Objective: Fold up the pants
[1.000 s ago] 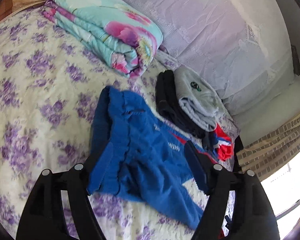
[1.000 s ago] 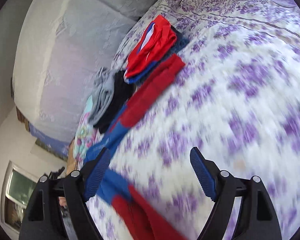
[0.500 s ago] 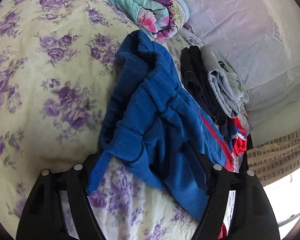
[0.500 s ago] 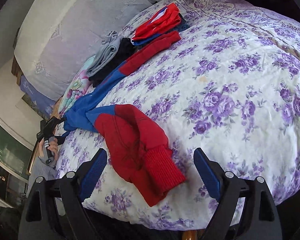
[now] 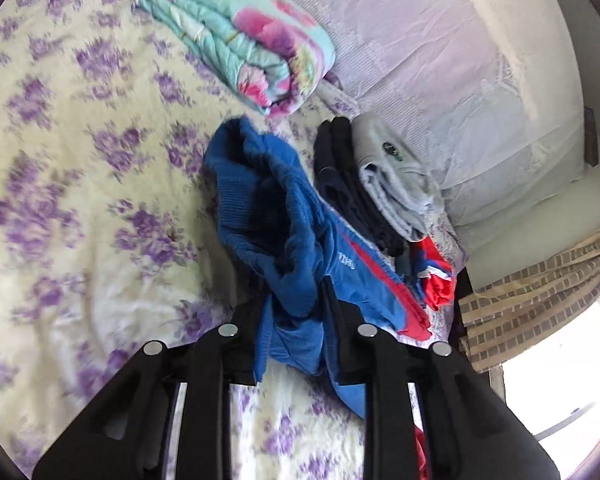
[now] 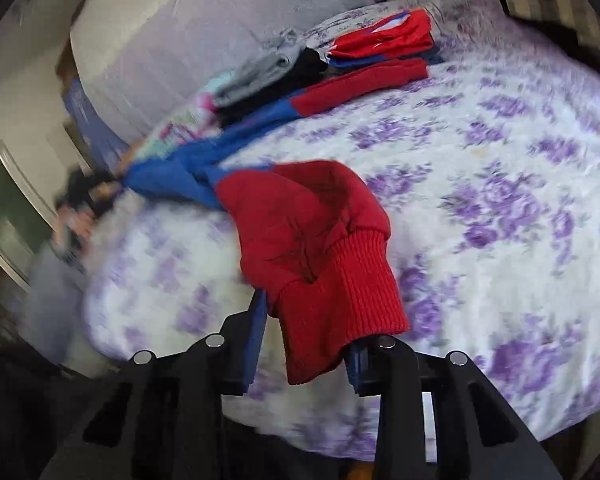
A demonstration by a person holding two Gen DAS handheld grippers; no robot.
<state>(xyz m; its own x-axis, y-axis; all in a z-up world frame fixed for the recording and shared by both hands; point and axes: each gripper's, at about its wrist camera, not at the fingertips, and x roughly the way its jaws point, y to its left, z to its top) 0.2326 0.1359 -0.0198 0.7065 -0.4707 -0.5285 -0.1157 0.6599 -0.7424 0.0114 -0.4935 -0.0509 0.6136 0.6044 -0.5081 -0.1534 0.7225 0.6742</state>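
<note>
Here we see the pants (image 5: 300, 232) stretched across the bed (image 5: 80, 200), blue at the waist end and red at the leg ends. Our left gripper (image 5: 294, 320) has just been closing, and its jaws now pinch a bunched fold of the blue waistband between them. Our right gripper (image 6: 306, 328) has also just been closing; its jaws stand narrow around the red ribbed cuff (image 6: 340, 280) of one leg, which drapes down between them, with the pads close against the fabric on both sides. In the right wrist view the other red leg (image 6: 364, 80) lies flat farther up the bed, running beside a row of folded clothes. That row holds a grey piece (image 5: 396, 184), a black piece (image 5: 348, 184) and a red and blue piece (image 5: 436, 276), all near the pale headboard (image 5: 440, 60). A folded floral quilt (image 5: 236, 40) rests just beyond the waistband in the left wrist view. At the left edge of the right wrist view a blurred hand (image 6: 76, 216) holds the other gripper at the blue end.
</note>
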